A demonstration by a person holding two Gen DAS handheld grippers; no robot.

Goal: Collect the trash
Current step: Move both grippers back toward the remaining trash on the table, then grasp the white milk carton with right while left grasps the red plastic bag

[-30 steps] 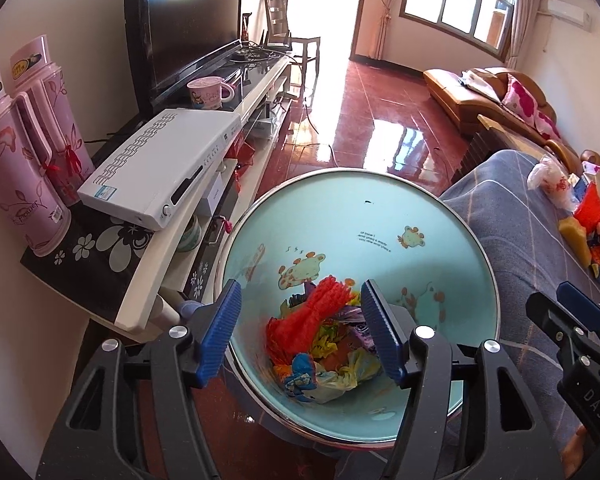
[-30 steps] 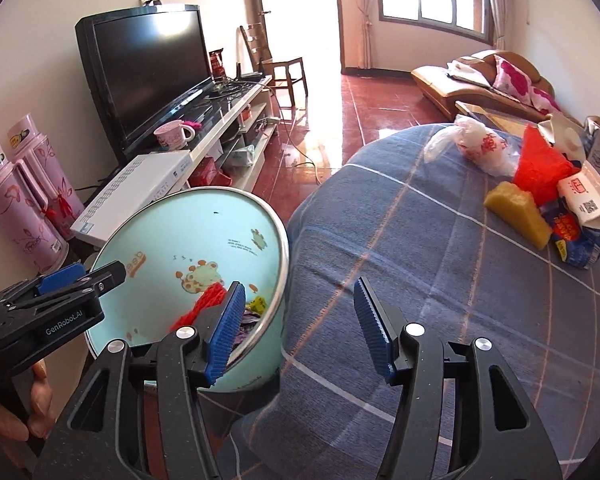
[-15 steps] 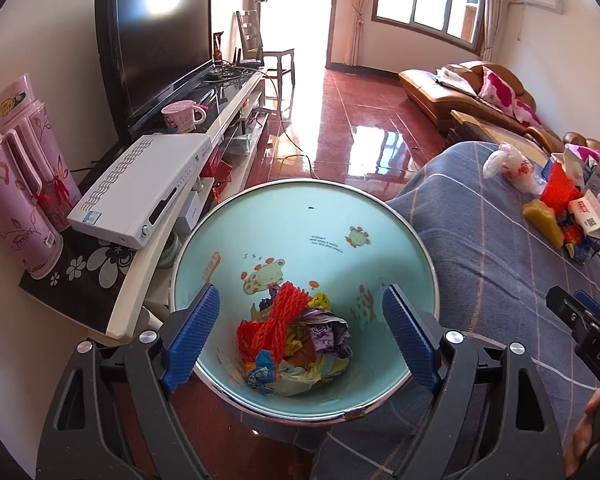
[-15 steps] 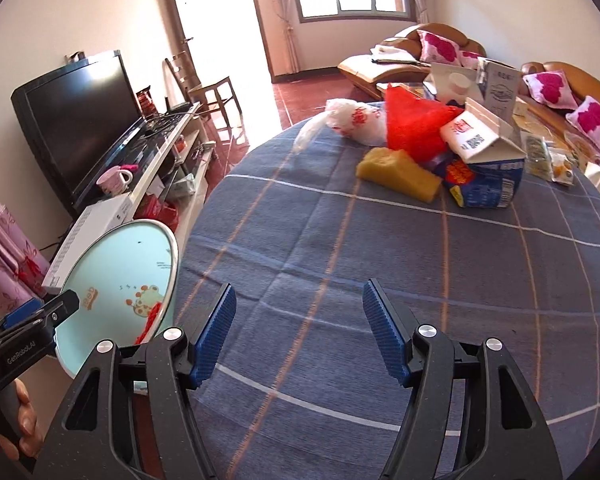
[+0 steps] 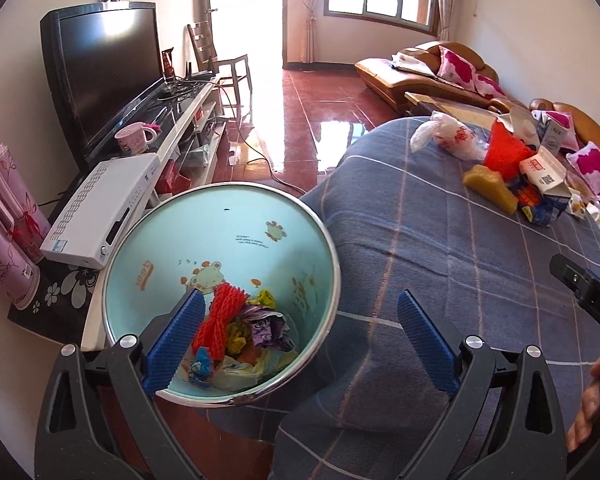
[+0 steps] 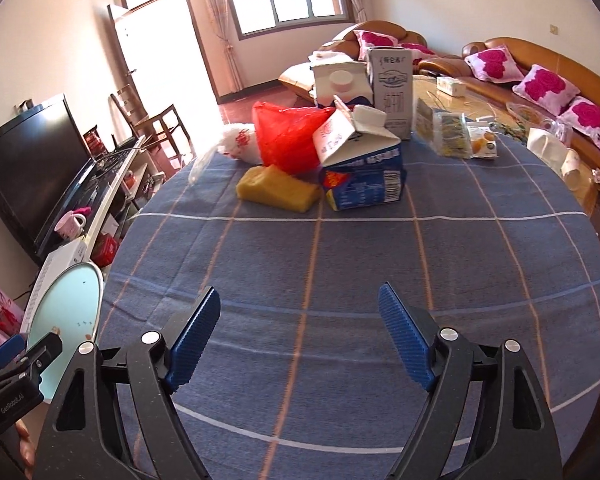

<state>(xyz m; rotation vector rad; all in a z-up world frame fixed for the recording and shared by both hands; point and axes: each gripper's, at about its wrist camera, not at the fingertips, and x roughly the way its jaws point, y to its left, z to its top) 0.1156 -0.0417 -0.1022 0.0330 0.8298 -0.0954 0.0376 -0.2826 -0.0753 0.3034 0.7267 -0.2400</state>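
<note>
Your right claw [image 6: 300, 340] hangs wide open over the near part of the table [image 6: 500, 280], nothing between the jaws. Left claw [image 5: 298, 340] is likewise spread and empty, its left finger over the bin [image 5: 220, 236], which sits just off the table's left edge w/ crumpled wrappers and a red net already in the bottom.

All remaining trash is bunched at the far edge. Nearest of it is the yellow sponge [image 6: 278, 189], touching the blue carton [image 6: 360, 168] on its right. The sponge should be light, soft and squashy, so pinch it across the short width, mid-length; it'll give, so close fully.

The carton looks opened and prob. empty: light, thin card that'll dent. Take it by the torn-up top flaps or across a narrow side, not the broad face.

Behind them, the red bag [image 6: 288, 136] and white bag [image 6: 240, 142] are limp, slippery film. Grab a bunched fold or knot.

Further back stand 2 tall cartons [image 6: 392, 88] and snack packets [image 6: 452, 136]; the packets lean upright, so nip a top edge.
</note>
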